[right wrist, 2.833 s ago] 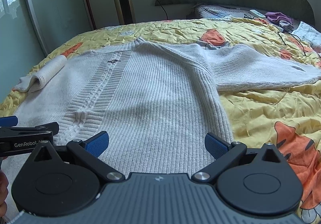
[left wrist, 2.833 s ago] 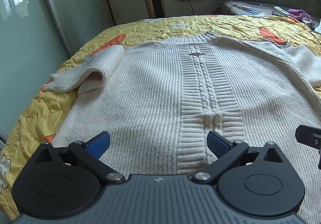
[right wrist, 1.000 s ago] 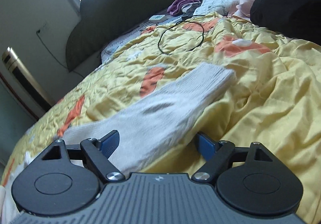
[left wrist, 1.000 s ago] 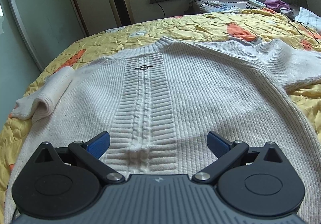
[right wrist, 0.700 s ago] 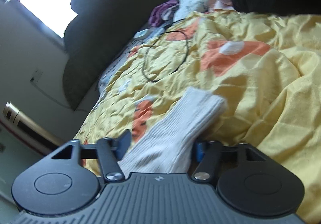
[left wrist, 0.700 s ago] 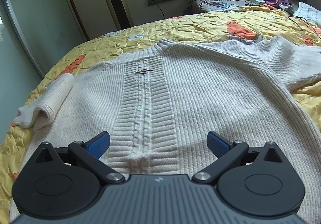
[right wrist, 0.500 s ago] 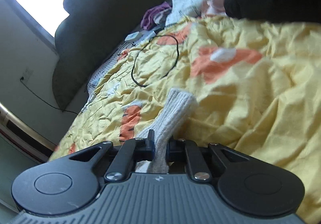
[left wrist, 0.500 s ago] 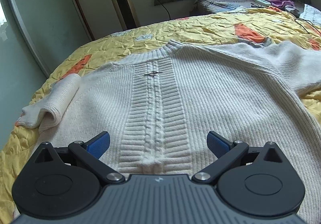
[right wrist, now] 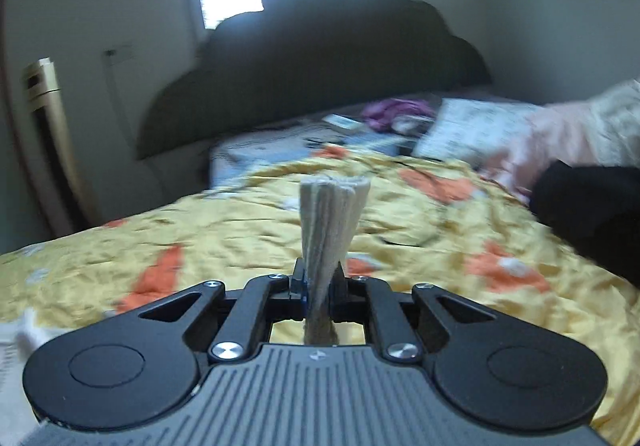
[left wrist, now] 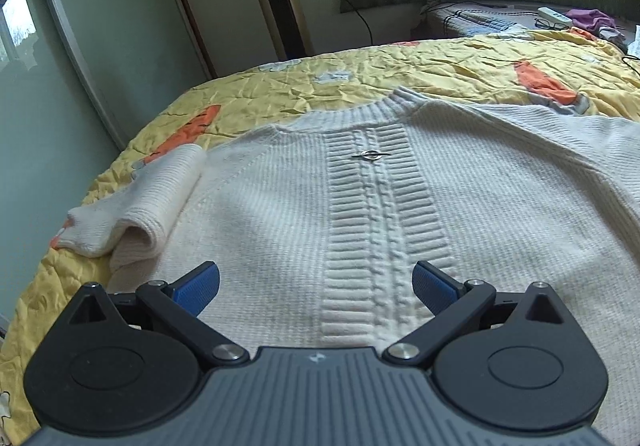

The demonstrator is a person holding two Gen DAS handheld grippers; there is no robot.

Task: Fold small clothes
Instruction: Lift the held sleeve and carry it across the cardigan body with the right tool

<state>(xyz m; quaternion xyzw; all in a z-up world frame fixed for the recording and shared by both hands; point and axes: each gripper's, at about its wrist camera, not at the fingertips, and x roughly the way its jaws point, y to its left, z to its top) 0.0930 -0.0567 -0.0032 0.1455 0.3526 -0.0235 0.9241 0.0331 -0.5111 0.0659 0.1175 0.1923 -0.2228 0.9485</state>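
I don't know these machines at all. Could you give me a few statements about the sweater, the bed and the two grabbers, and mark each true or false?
1. The right gripper is shut on the sleeve cuff. True.
2. The left gripper is pinching the sweater. False: its jaws stand wide open over it.
3. The sweater lies on a yellow bedspread. True.
4. The sweater is dark blue. False: it is cream white.
5. The left sleeve lies bent beside the body. True.
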